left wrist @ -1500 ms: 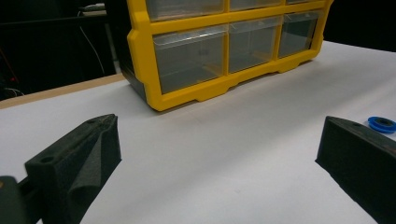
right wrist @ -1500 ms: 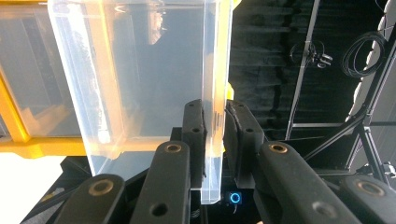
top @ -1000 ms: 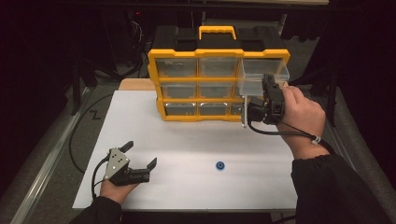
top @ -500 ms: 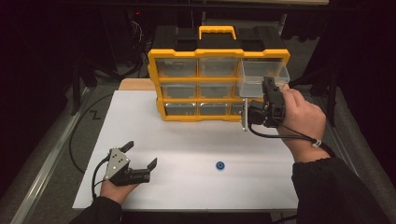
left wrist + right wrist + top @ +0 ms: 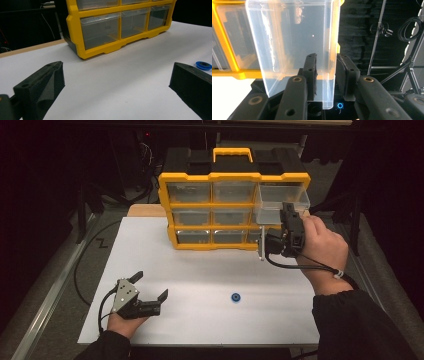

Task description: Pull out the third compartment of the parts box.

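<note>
In the high view, the top right clear drawer (image 5: 281, 200) of the yellow parts organizer (image 5: 234, 205) is seen pulled further out than half a second ago, when it protruded only slightly less, and the right hand-held gripper (image 5: 285, 222) has been drawn back with it; from this it is judged that the drawer is being opened, probably so that something can be dropped into it. The left hand-held gripper (image 5: 150, 292) has been left unmoved near the front left corner of the white table (image 5: 210, 270), jaws spread wide and nothing between them. A small blue ring (image 5: 235, 297) is seen lying on the table well apart from both hand-held grippers. In the left gripper view, the two black jaws are shown far apart and empty, with the organizer's lower drawers (image 5: 120, 25) ahead and the blue ring (image 5: 203, 65) just beyond the right-hand jaw. In the right gripper view, the right hand-held gripper (image 5: 327, 68) is seen clenched on the drawer's transparent front wall (image 5: 332, 37), one pad inside the drawer and one outside, with only that thin plastic held between them.
</note>
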